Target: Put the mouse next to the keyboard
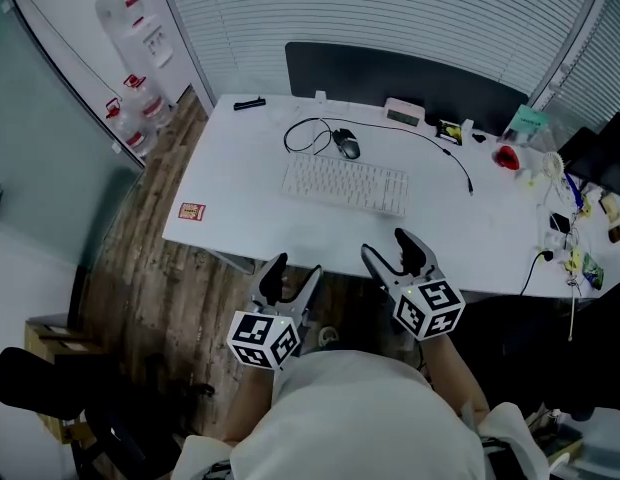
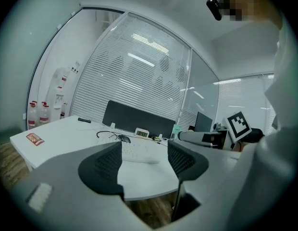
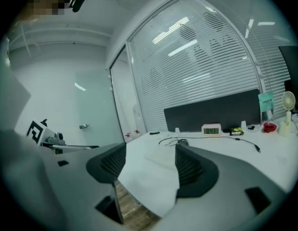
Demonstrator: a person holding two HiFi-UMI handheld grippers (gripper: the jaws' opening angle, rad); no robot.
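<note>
Closest in, both tools hang short of the tabletop's (image 1: 240,188) near edge, over the wooden floor (image 1: 160,288), on the person's side of the keyboard (image 1: 346,183). The left tool (image 1: 293,271) has its jaws spread with nothing between them. The right tool (image 1: 390,250) is likewise parted and empty.

No step of the task looks begun. The black mouse (image 1: 347,146) sits just beyond the keyboard's far edge, toward its left half, with its cable (image 1: 302,128) looped to the left of it. I'd judge the next move to be a reach across the keyboard, most likely with the right tool. The jaws would close on the mouse's sides, and it would be carried round to one end of the keyboard. The looped cable may drag or snag on the way.

The tabletop is white and mostly bare on the near side of the keyboard, with a small red card (image 1: 192,211) far to the left. Beyond the keyboard stand a digital clock (image 1: 403,112) and a dark partition panel (image 1: 390,76). White blinds (image 1: 390,8) hang behind that.
</note>
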